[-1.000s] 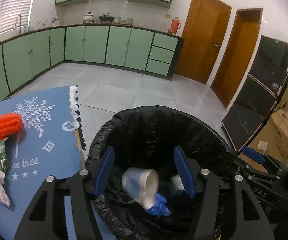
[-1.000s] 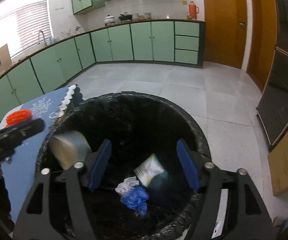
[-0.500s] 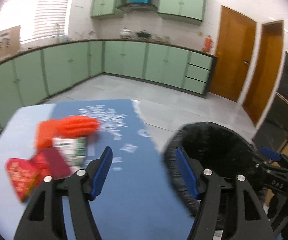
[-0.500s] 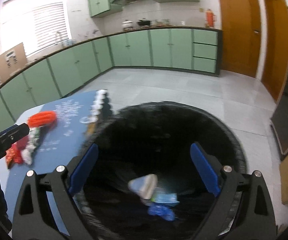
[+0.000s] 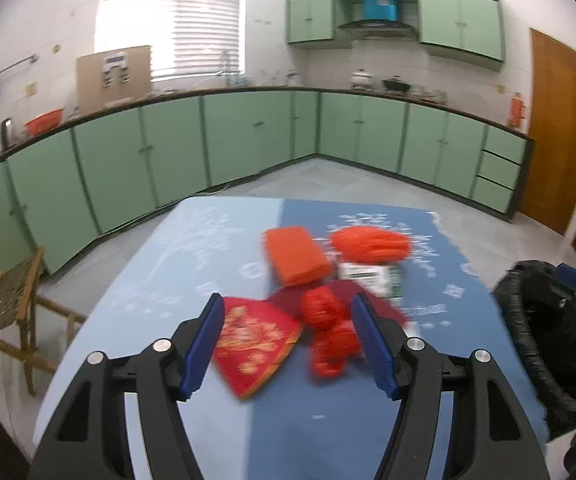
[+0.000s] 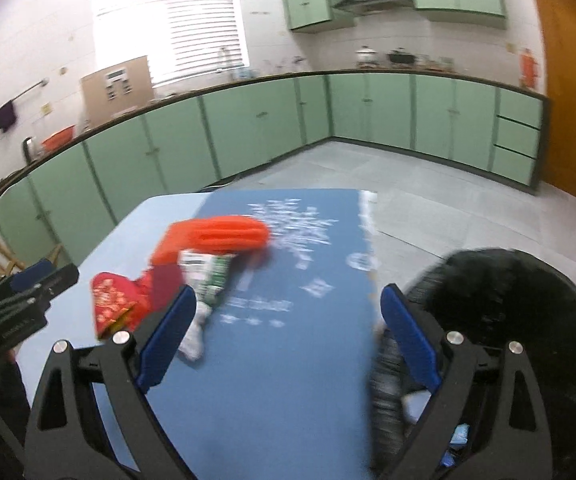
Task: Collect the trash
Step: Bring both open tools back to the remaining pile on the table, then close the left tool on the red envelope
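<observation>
Both grippers hang over the blue table (image 5: 160,280), jaws spread and empty. The left gripper (image 5: 288,344) faces a red packet (image 5: 256,344); the right gripper (image 6: 288,340), jaws just widened, sits beside the black bin (image 6: 528,320).

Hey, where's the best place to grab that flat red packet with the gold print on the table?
Probably its near corner: the red packet lies flat on the table with that corner free. Come from above with the left gripper, jaws open, away from the crumpled red wrapper alongside.
</observation>
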Motion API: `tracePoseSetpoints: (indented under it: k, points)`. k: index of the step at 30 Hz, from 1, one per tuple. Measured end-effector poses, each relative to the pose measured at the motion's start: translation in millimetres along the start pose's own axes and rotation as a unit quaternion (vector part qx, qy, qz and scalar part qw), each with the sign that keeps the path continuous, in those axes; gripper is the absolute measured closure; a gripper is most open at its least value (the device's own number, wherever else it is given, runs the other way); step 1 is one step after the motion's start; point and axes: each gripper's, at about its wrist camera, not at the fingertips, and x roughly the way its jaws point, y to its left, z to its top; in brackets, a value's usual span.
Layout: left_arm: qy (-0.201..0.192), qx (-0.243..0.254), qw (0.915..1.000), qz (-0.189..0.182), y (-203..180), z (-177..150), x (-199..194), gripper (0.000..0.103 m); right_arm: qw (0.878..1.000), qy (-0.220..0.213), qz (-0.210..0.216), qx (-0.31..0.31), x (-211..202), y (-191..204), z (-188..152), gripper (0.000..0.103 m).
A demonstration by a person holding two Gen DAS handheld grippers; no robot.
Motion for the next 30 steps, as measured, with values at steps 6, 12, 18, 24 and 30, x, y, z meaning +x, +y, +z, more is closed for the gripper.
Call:
tracePoseSetpoints:
  k: [6,12,18,24,30]
  points:
    - [0.03,-0.024,0.999,0.023,33.8,-12.3,24.9,0.038,0.999,0.012,0.023,-0.026,28.2,39.1,6.0,0.018]
    - [0.061,-0.037,0.9971,0.023,46.2,-23.2,50.6,0.038,0.998,0.033,0.025,-0.041,53.9,58.3,-1.2,0.021]
    - [0.086,-0.052,0.9949,0.013,54.1,-29.7,68.5,0.038,0.997,0.044,0.032,-0.046,71.6,67.6,-2.1,0.023]
    - [0.105,-0.08,0.9912,-0.006,56.0,-33.8,82.3,0.039,0.997,0.05,0.038,-0.049,83.9,71.8,-2.0,0.024]
    - [0.129,-0.084,0.9879,-0.018,49.8,-39.7,98.2,0.038,0.996,0.055,0.039,-0.051,86.9,71.1,-5.4,0.024]
